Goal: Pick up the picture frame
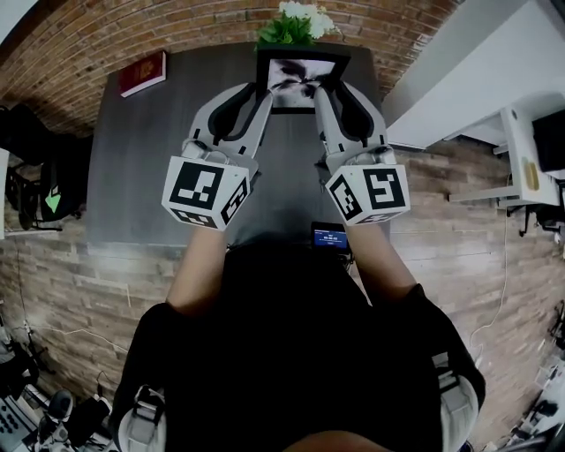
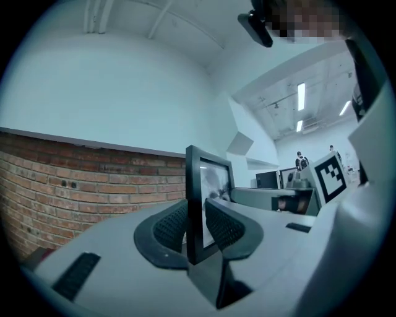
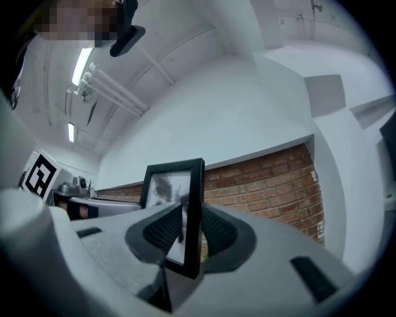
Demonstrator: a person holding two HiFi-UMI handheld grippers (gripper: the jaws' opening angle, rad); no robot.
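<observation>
A black picture frame (image 1: 300, 78) with a grey photo hangs in the air above the dark table (image 1: 141, 168), held from both sides. My left gripper (image 1: 262, 88) is shut on its left edge, and in the left gripper view the frame (image 2: 197, 204) stands upright between the ribbed pads. My right gripper (image 1: 322, 88) is shut on the right edge. The right gripper view shows the frame (image 3: 185, 210) clamped between both pads, with the brick wall behind it.
A potted plant with white flowers (image 1: 296, 22) stands at the table's far edge behind the frame. A red book (image 1: 141, 74) lies at the far left corner. A small phone (image 1: 329, 236) rests near the front edge. Brick wall (image 1: 79, 35) runs behind the table.
</observation>
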